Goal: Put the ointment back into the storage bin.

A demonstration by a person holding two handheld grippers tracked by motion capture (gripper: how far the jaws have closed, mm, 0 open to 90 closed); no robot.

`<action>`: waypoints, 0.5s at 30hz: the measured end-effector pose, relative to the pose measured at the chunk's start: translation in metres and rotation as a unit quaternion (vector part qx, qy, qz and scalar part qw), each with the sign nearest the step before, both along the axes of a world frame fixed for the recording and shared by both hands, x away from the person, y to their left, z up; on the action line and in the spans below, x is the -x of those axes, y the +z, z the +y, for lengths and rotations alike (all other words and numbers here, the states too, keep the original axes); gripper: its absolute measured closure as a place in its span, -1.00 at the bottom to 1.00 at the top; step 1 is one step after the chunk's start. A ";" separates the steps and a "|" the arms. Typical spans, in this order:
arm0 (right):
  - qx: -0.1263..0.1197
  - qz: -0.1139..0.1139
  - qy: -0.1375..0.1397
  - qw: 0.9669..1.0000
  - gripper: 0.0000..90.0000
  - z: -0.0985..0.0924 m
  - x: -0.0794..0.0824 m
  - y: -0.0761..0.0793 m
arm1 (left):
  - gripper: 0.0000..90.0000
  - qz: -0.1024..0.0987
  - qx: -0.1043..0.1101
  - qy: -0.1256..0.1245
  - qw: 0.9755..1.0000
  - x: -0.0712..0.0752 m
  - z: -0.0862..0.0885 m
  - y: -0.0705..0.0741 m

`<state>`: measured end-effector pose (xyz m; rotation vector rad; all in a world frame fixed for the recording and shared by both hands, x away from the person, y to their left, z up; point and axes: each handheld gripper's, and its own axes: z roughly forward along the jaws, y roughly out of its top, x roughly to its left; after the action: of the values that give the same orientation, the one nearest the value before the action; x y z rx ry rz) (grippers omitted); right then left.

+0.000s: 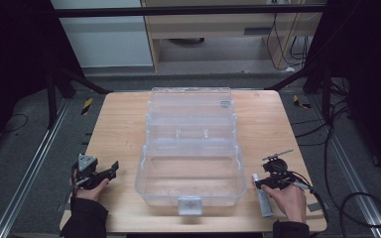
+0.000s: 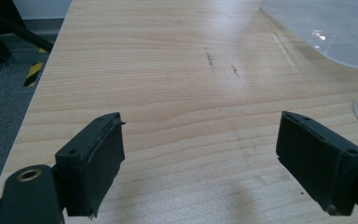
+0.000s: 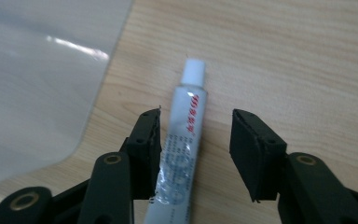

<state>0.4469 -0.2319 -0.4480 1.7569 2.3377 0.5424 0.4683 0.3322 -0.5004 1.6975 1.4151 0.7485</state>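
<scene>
Standing open across the middle of the wooden table (image 1: 124,124) is one clear plastic storage case (image 1: 188,173), its lid (image 1: 191,106) thrown back away from the person and its tray bare inside, latch (image 1: 189,205) facing the near edge. My guess is it sits like that so something can be dropped straight in from either side without a lid to fight.

One person's two hands come in from the near edge, each with a two-jaw tool. The left gripper (image 2: 200,154) rests low over bare wood left of the case, well apart from it, jaws spread wide with nothing between them; it looks parked, waiting its turn. The right gripper (image 3: 196,149) is tipped down over the one small tube (image 3: 182,154), jaws apart and straddling it, one pad (image 3: 150,144) just beside or touching the tube's side, the other standing clear. That looks like lining up for a pinch across the tube's flattened body.

The tube lies flat on the table just beside the case's near right corner, white cap (image 3: 194,71) pointing away from the hand, red print along it

Count: one table, one case, two grippers, one tube
</scene>
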 end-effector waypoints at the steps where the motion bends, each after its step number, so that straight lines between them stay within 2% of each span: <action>1: 0.000 0.000 0.000 1.000 0.19 0.000 0.000 0.000 | -0.68 0.001 -0.001 0.000 1.000 0.000 0.000 0.000; 2: 0.009 0.003 0.003 1.000 0.19 0.000 0.001 -0.003 | -0.68 0.001 -0.001 -0.001 1.000 0.000 0.000 0.000; 7: 0.002 0.010 0.010 1.000 0.20 0.000 0.000 -0.001 | -0.68 0.003 -0.003 -0.002 1.000 0.000 -0.001 0.000; 8: 0.008 0.019 0.011 1.000 0.21 0.001 -0.001 -0.002 | -0.68 0.003 -0.003 -0.001 1.000 0.000 -0.001 0.000; 11: 0.015 0.027 0.010 0.999 0.23 0.003 -0.003 -0.005 | -0.67 0.004 -0.003 -0.001 1.000 0.000 -0.001 0.000; 15: 0.009 0.039 0.017 0.999 0.30 0.006 -0.005 -0.007 | -0.67 0.005 -0.003 -0.001 1.000 0.000 0.000 0.000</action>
<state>0.4520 -0.2257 -0.4554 1.7634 2.4200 0.4645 0.4684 0.3319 -0.5008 1.7099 1.4187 0.7445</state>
